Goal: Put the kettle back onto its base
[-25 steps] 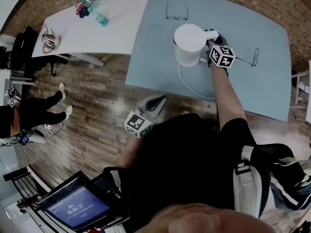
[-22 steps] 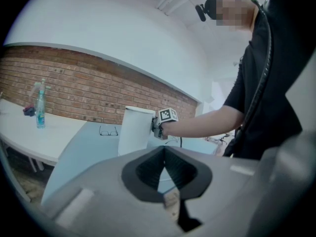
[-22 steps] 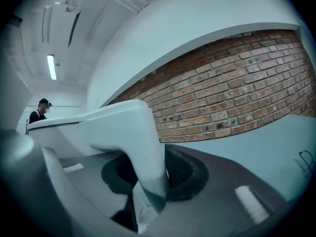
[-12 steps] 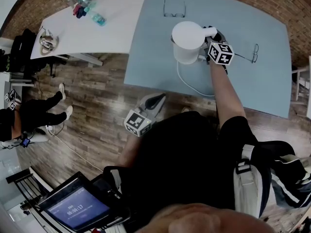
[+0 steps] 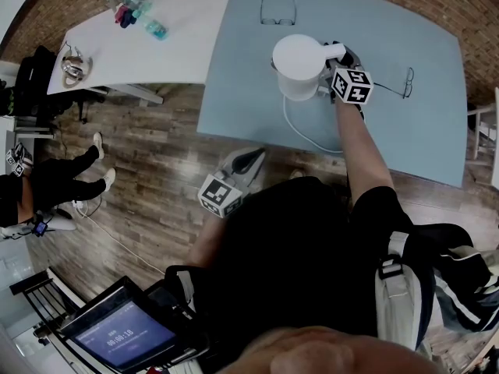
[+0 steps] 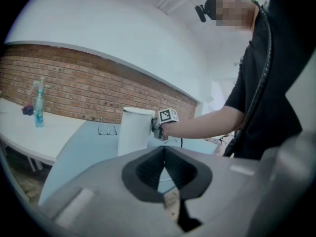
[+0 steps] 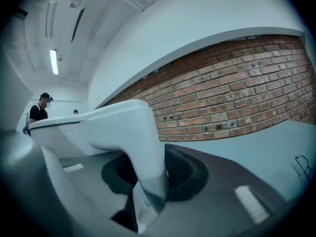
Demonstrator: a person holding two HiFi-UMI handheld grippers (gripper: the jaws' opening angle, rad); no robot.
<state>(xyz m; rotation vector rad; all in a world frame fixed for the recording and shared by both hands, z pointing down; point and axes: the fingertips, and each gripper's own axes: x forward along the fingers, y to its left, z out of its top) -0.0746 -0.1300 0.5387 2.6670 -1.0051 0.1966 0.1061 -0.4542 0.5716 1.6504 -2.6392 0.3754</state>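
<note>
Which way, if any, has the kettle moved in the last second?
No: the kettle keeps its spacing from the glasses on the blue table; only the head view shifted.

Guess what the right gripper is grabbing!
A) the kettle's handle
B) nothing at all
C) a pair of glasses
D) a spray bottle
A: in the right gripper view the right gripper has its jaws closed on the white handle, and the head view shows it at the kettle on the blue table.
</note>
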